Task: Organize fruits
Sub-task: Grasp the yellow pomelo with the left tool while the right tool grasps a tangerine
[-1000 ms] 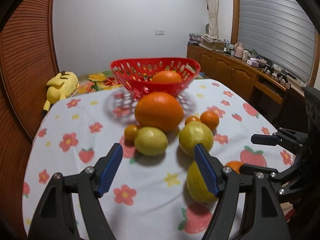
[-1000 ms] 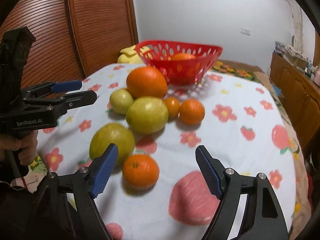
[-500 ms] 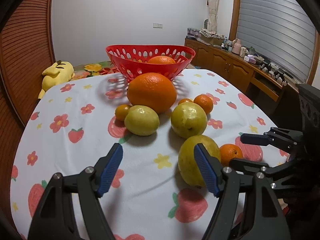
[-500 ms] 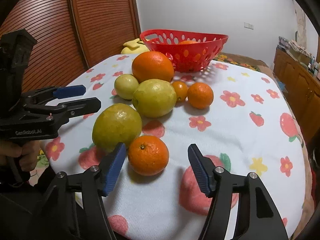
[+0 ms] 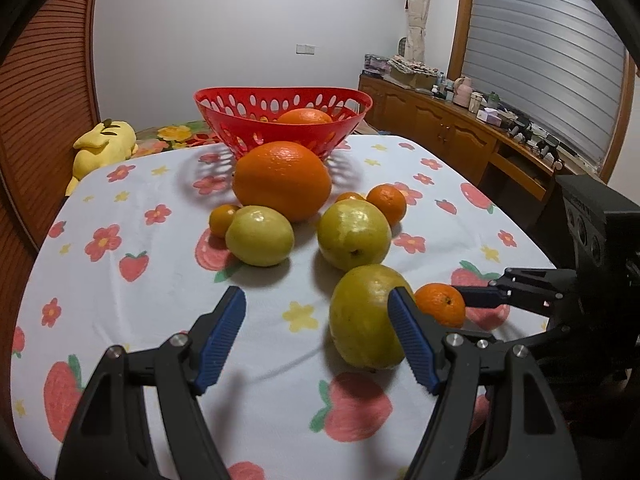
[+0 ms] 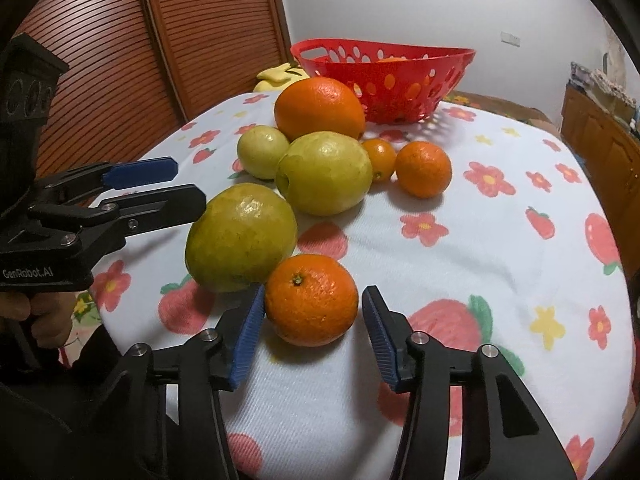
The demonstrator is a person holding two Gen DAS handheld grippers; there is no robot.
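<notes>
Both your grippers have closed in on the table's near edge. Left gripper [image 5: 316, 328]: jaws wide, right pad against the near green fruit [image 5: 366, 316]. Right gripper [image 6: 314, 326]: jaws narrowed, straddling the small orange [image 6: 311, 299], not clamped. Red basket [image 6: 400, 80] at far edge holds one orange [image 5: 305, 116].

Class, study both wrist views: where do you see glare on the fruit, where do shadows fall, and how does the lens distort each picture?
Left wrist view: glare spots on the nearest green fruit, soft shadows under the red basket, the window frame bowed and the corners black. Right wrist view: a bright highlight on the same green fruit, a shadow under the near orange, the slatted doors curved.
</notes>
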